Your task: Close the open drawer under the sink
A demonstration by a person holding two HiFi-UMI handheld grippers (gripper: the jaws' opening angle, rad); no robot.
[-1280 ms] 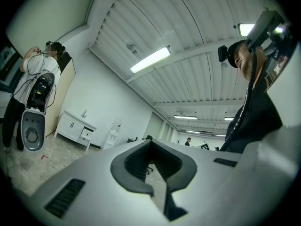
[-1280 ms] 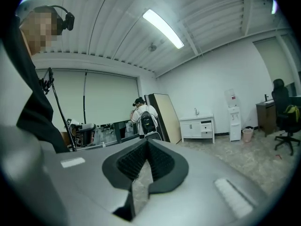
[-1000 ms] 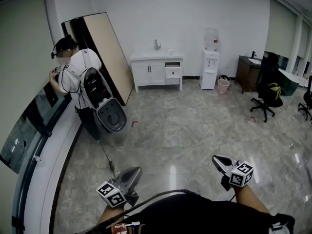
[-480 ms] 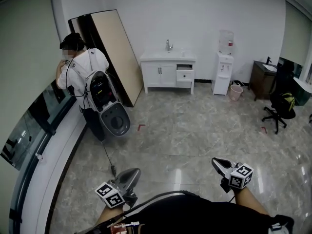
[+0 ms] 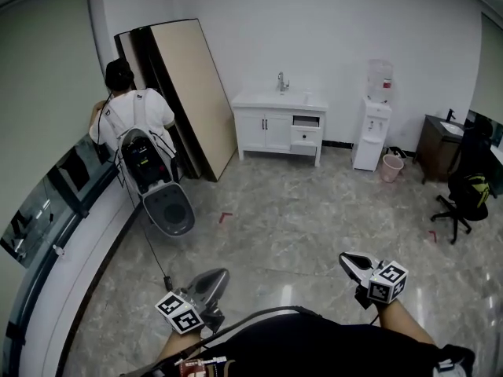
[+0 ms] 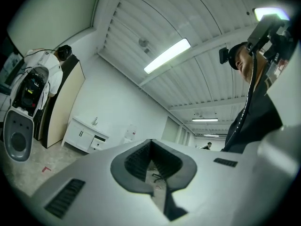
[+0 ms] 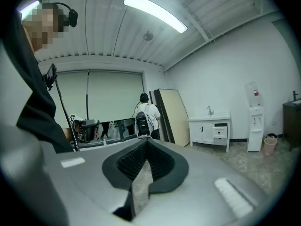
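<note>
Both grippers were low at the near edge of the floor, well apart from the sink cabinet (image 5: 266,129), which stood against the far wall. The left gripper (image 5: 218,275) was clenched with nothing in it: in the left gripper view its tips met and only floor showed through the slit below them. The right gripper (image 5: 348,260) was clenched the same way and also empty.

The drawer (image 5: 305,124) was at the top right of the cabinet front, pulled out, with a dark gap showing above its face. It was small in all three views, also visible at (image 6: 99,141) and (image 7: 220,130).

Only the head view showed both grippers together, along with the pink bin (image 5: 391,167) beside the water dispenser (image 5: 371,134) and an office chair (image 5: 464,197) at the right edge. The right gripper view alone showed the big window (image 7: 113,95) behind the person with a backpack (image 5: 135,128). The left gripper view mostly showed the ceiling light (image 6: 167,55). A tan board (image 5: 192,93) leaned on the wall left of the cabinet.
</note>
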